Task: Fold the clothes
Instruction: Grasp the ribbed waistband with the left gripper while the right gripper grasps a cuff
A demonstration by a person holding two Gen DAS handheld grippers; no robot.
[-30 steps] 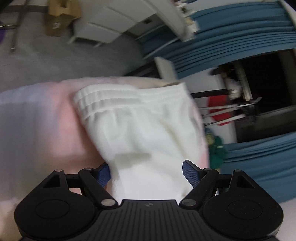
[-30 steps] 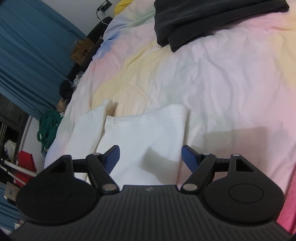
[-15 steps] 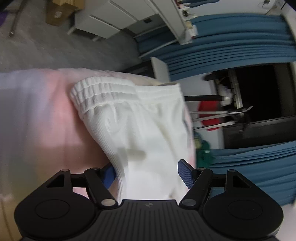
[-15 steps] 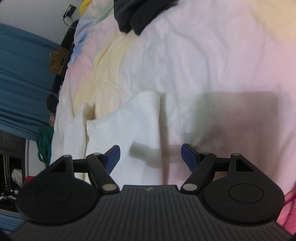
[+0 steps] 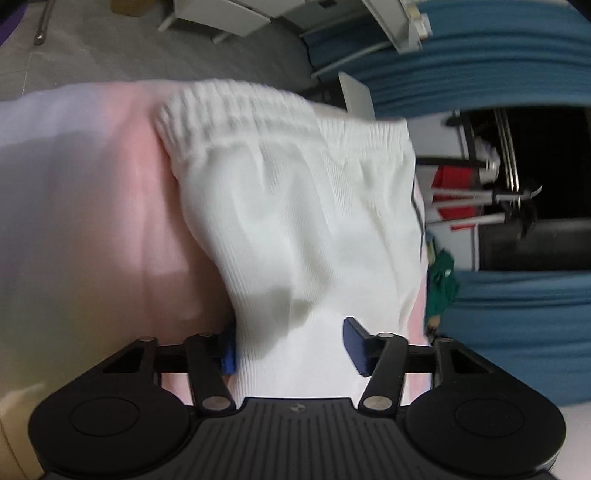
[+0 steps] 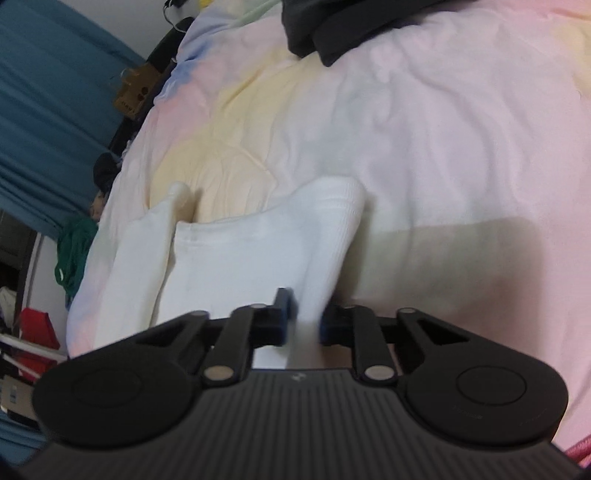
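Observation:
White ribbed shorts (image 5: 295,203) lie on a pastel pink and yellow bedspread (image 5: 92,221), their elastic waistband (image 5: 258,107) at the far end. My left gripper (image 5: 291,347) is open, its fingers straddling the near part of the cloth; the fabric hides part of the left pad. In the right wrist view the shorts (image 6: 258,251) lie folded lengthwise on the bedspread (image 6: 443,147). My right gripper (image 6: 306,321) is shut on their near right edge, which lifts slightly.
A dark garment (image 6: 351,29) lies at the far end of the bed. Blue curtains (image 5: 498,55), a drying rack with red cloth (image 5: 480,206), a green cloth (image 5: 441,277) and white drawers (image 5: 229,14) stand beyond the bed's edge. A cardboard box (image 6: 136,92) sits by the curtain.
My right gripper has gone from wide open to shut on the shorts' edge. The left fingers have narrowed around the cloth and the view has shifted closer.

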